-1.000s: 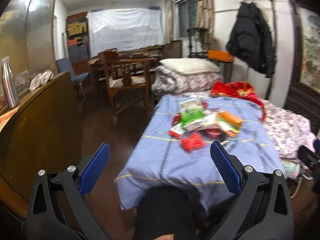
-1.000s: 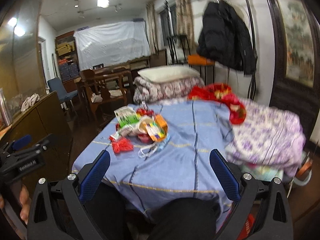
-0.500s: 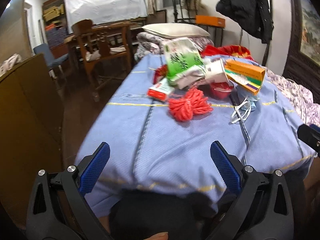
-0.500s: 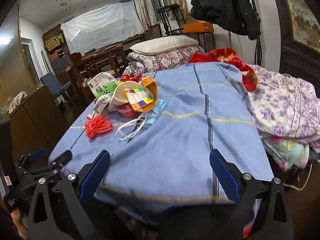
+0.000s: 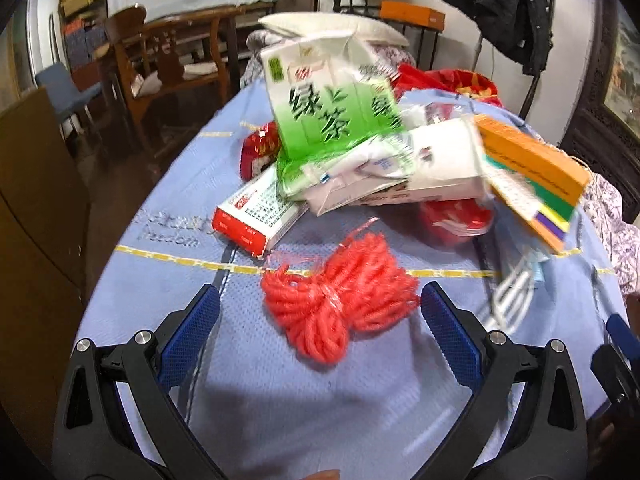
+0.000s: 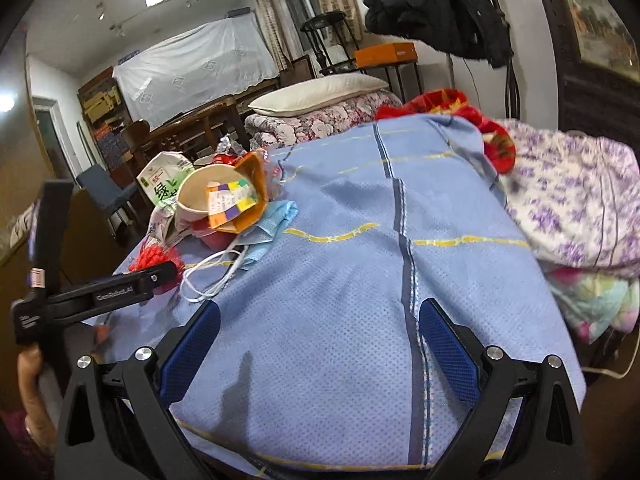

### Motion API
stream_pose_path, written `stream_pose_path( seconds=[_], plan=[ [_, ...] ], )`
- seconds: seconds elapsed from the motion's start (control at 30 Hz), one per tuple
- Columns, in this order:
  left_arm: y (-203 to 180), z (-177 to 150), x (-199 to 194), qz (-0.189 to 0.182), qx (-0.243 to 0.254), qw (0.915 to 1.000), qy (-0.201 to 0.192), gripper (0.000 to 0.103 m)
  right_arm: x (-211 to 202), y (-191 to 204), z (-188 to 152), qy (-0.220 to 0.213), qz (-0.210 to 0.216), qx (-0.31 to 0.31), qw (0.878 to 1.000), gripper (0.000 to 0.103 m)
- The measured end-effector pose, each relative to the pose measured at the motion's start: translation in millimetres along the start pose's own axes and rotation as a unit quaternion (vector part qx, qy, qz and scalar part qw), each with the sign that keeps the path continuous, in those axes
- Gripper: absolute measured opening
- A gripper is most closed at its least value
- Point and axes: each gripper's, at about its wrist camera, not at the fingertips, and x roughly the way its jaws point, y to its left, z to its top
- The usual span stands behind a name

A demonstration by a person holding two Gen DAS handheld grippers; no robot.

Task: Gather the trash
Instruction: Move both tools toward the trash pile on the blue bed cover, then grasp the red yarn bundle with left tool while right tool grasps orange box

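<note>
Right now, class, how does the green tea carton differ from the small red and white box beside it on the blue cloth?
The green tea carton is larger and stands tilted on top of the heap; the red and white box is smaller and lies flat on the blue cloth. The carton looks crumpled; the box keeps its shape. Both are printed packaging in the same pile.

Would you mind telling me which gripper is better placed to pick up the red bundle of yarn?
Left. The left gripper is open with the red bundle of yarn between its fingers; the right gripper hovers over bare blue bedspread.
</note>
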Motion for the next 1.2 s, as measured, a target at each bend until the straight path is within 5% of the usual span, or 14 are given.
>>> stream_pose_path(
  seconds=[0.57,0.7,0.87,0.97,1.0,1.03,1.07,1.13,1.2],
  plan=[
    [20.8,-8.7,-7.7,-0.006,-0.029,0.9993,-0.022,0.096,8.6,12.9,-2.8,0.009,-0.045,-0.043,0.998,0.099],
    [23.3,-10.7,-14.1,-0.002,-0.032,0.999,-0.032,0.083,-0.4,6.7,10.9,-0.012,0.027,0.001,1.0,0.098],
    [23.2,-9.9,-20.0,-0.025,-0.024,0.9984,-0.045,0.066,4.2,35.0,60.7,-0.031,0.042,-0.027,0.998,0.096],
    [26.3,-7.9,-18.7,-0.05,-0.032,0.9974,-0.04,0.058,31.4,54.6,82.1,-0.012,0.031,-0.05,0.998,0.082],
    [28.3,-8.1,-19.1,-0.054,-0.036,0.9971,-0.041,0.055,46.7,59.4,85.7,0.002,0.018,-0.059,0.998,0.066],
    [30.2,-7.5,-19.8,-0.059,-0.039,0.9966,-0.042,0.055,55.2,60.2,87.2,0.014,0.013,-0.06,0.998,0.025],
    [32.8,-6.8,-21.9,-0.067,-0.044,0.9958,-0.045,0.054,61.1,58.1,89.0,0.029,0.018,-0.05,0.998,0.016],
    [37.3,-6.0,-27.7,-0.08,-0.051,0.9939,-0.056,0.053,46.2,53.5,89.4,0.005,0.054,-0.023,0.998,0.013],
    [40.1,-6.1,-36.8,-0.092,-0.053,0.9917,-0.073,0.053,16.2,56.9,94.1,-0.035,0.043,-0.04,0.998,0.012]
  ],
)
